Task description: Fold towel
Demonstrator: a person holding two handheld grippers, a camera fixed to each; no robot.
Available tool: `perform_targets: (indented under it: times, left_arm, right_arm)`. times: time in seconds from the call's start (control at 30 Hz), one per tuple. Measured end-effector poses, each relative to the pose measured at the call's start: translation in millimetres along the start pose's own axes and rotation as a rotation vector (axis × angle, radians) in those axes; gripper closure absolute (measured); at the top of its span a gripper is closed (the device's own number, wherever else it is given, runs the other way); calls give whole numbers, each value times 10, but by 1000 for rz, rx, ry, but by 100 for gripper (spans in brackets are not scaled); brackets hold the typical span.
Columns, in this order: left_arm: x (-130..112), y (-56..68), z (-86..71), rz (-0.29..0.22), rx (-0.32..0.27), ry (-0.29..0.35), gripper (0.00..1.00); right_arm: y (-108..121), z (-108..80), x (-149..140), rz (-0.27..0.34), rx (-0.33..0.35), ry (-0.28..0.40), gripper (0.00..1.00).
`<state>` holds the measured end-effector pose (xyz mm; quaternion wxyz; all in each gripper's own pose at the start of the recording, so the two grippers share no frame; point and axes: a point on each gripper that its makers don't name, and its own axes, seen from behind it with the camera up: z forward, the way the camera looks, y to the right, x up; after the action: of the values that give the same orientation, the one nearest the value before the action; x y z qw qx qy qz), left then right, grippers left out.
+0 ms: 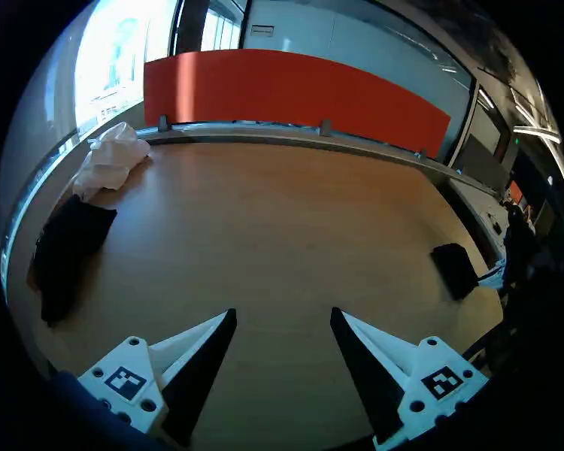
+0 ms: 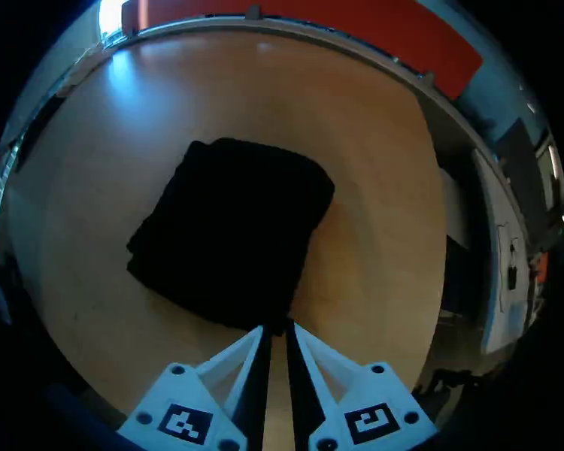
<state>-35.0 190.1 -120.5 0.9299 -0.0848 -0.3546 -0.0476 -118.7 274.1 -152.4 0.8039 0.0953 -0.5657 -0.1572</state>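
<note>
My left tongs (image 1: 282,319) hang wide apart over the wooden bench (image 1: 282,218), with a square black-and-white marker (image 1: 125,382) on each finger. A crumpled white cloth (image 1: 110,154) lies far left, near an orange panel (image 1: 297,90). The folded black towel (image 2: 233,233) lies flat on the bench. My right tongs (image 2: 277,331) are nearly together at its near edge, and I cannot tell whether they pinch it.

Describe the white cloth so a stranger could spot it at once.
Find the orange partition along the wooden table's far edge and go to its left end. The white cloth lies crumpled there. Unlike the black cloth beside it, it is pale and bunched.
</note>
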Motion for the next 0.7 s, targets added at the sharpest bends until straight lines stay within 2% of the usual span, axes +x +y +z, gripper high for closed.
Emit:
perform_targets:
  times: [0.07, 0.13, 0.33, 0.4, 0.47, 0.7]
  left_arm:
    - [9, -2, 2, -1, -1, 1, 7]
    - [19, -7, 3, -3, -3, 3, 7]
    - [49, -29, 9, -5, -8, 9, 7]
    - [56, -35, 12, -5, -10, 10, 7]
    - [62, -40, 17, -5, -13, 11, 7]
    - [87, -63, 35, -2, -23, 15, 7]
  right_arm:
    - [18, -26, -14, 3, -11, 6, 69]
    - [41, -54, -27, 7, -24, 12, 54]
    - [77, -137, -42, 29, -54, 36, 28]
    - [68, -163, -29, 41, -57, 48, 10]
    - [61, -186, -4, 51, -61, 60, 0]
    - [9, -283, 91, 70, -78, 95, 0]
